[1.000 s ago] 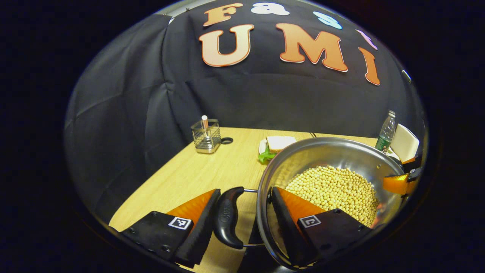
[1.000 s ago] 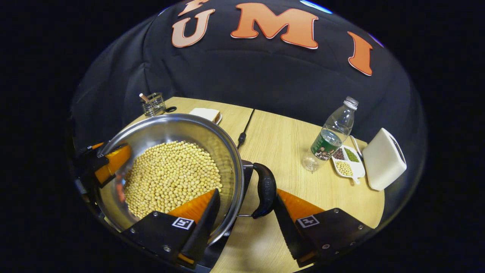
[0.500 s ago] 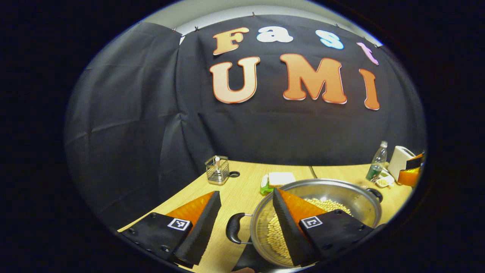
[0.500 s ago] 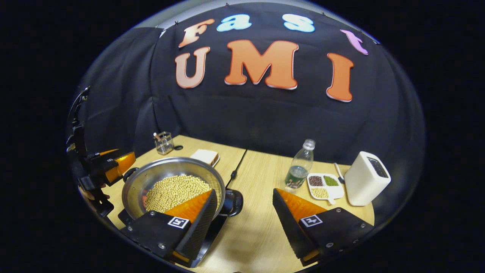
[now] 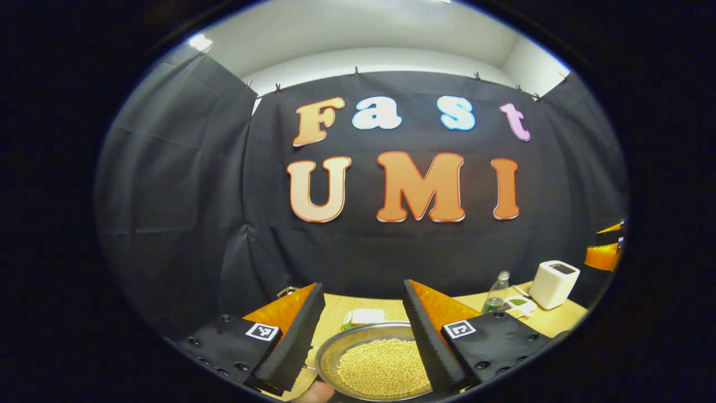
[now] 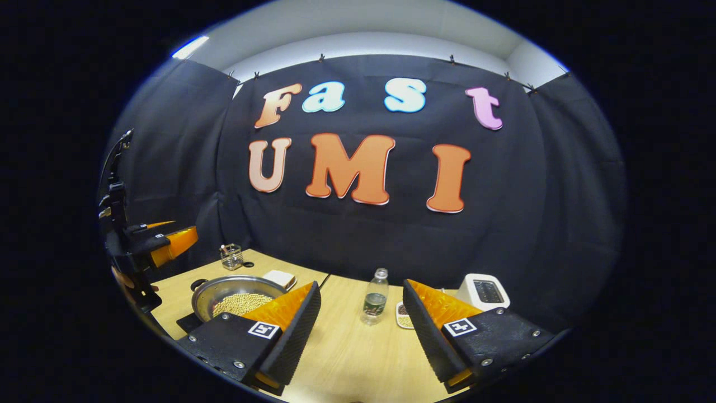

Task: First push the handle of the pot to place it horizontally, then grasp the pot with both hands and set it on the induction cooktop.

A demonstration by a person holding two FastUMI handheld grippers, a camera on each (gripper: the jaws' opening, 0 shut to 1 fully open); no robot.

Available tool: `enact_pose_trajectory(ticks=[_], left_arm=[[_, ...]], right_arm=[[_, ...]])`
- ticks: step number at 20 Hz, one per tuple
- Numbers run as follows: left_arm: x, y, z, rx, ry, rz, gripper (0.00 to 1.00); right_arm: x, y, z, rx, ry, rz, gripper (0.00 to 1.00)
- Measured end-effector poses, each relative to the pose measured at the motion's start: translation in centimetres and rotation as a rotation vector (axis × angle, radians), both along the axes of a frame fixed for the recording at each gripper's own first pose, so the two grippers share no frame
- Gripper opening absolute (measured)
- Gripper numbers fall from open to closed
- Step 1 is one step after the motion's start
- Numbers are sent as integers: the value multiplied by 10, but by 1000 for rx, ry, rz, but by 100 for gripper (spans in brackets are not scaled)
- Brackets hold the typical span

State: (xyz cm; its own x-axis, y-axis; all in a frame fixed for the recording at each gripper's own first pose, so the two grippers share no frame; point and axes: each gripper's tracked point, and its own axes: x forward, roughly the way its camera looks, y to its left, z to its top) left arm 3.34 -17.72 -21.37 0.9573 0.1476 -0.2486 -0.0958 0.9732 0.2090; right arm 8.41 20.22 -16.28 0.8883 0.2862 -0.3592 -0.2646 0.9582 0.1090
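Black cloth walls close in a light wooden bench (image 6: 358, 347) under a white ceiling; nearest in the left gripper view, the left gripper (image 5: 361, 336) has its fingers spread wide with nothing between them, raised above the steel pot (image 5: 372, 364) of yellow beans, which sits on the dark induction cooktop (image 6: 187, 323) by the bench's left edge; the right gripper (image 6: 361, 336) is likewise spread and empty over the bench's front middle; beyond it a water bottle (image 6: 375, 305) stands mid-bench, a divided dish (image 6: 401, 316) just beside it; farther back, a white box-shaped appliance (image 6: 484, 291) to the right, a sandwich plate (image 6: 281, 278) and a wire holder (image 6: 230, 256) near the far left corner.
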Motion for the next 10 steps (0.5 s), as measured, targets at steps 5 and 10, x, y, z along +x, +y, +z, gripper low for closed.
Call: enact_pose_trajectory(ticks=[5,10], left_arm=[[-10,-56,58,-58,-69,-50,96],[-23,-91,129,-120,-164,-107,96]], right_arm=[[-21,-69,46,-3,-86,-61,91],[-33,-123,100,-14,-192,-121,93]])
